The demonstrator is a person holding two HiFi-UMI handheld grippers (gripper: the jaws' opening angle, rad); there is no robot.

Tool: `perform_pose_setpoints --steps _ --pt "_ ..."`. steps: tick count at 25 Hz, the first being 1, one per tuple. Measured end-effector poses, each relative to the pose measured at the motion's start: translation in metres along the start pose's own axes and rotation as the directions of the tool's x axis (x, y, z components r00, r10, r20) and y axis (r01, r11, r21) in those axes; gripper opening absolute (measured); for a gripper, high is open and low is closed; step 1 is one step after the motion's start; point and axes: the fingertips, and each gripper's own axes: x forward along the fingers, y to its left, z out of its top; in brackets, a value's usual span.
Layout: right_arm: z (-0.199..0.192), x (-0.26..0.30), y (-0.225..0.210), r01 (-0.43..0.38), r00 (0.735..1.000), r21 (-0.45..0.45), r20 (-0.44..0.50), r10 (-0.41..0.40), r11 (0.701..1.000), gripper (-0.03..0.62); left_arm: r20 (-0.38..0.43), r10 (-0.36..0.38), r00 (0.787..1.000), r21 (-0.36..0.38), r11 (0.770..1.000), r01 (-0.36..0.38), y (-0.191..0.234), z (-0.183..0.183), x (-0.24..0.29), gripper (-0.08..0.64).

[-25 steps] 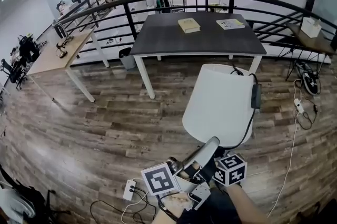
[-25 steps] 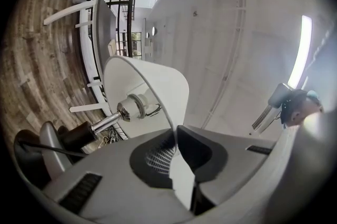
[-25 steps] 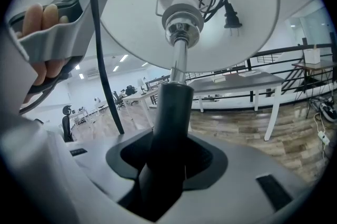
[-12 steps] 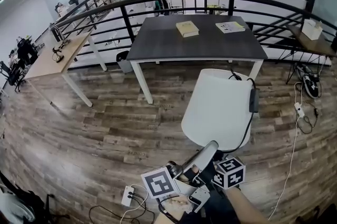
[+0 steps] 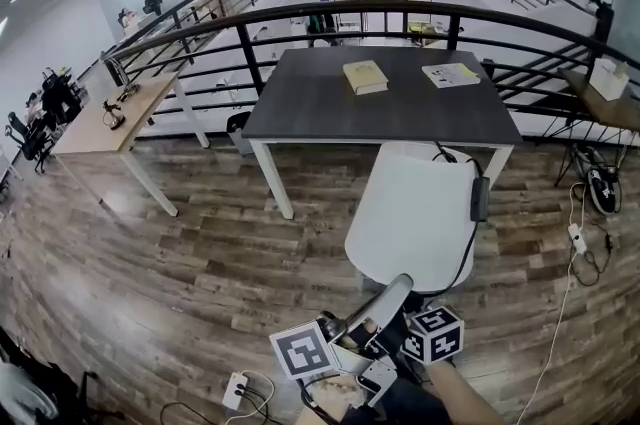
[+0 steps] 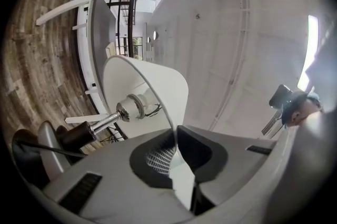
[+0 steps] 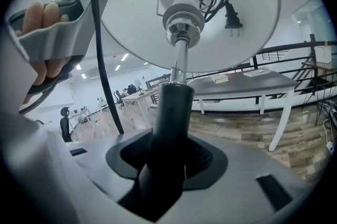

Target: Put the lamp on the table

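The lamp [image 5: 415, 213] is held in the air over the wooden floor [image 5: 200, 253], on the near side of the dark bench [image 5: 330, 103] and not on it, with its white shade [image 6: 158, 86] towards the bench and its stem [image 7: 171, 112] towards the person. The left claw [image 6: 176, 152] is pinched narrow on the thin rim of the shade, and the right claw [image 7: 168, 159] is clamped round the dark lower part of the stem. A book [image 5: 365, 76] and a sheet of paper [image 5: 450, 74] lie at the far side of the bench.
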Motion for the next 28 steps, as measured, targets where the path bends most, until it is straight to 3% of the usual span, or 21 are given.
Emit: perform_pose_setpoints --steps 13,28 --pt "0.065 0.054 -0.087 -0.050 0.999 -0.024 -0.010 0.050 0.998 0.181 0.044 0.024 0.999 0.015 1.000 -0.025 0.049 0.057 0.095 0.043" --pt "0.083 0.100 -0.128 -0.079 0.996 0.005 -0.027 0.079 0.997 0.183 0.060 0.071 0.996 0.005 0.997 -0.071 0.094 0.094 0.136 0.041"
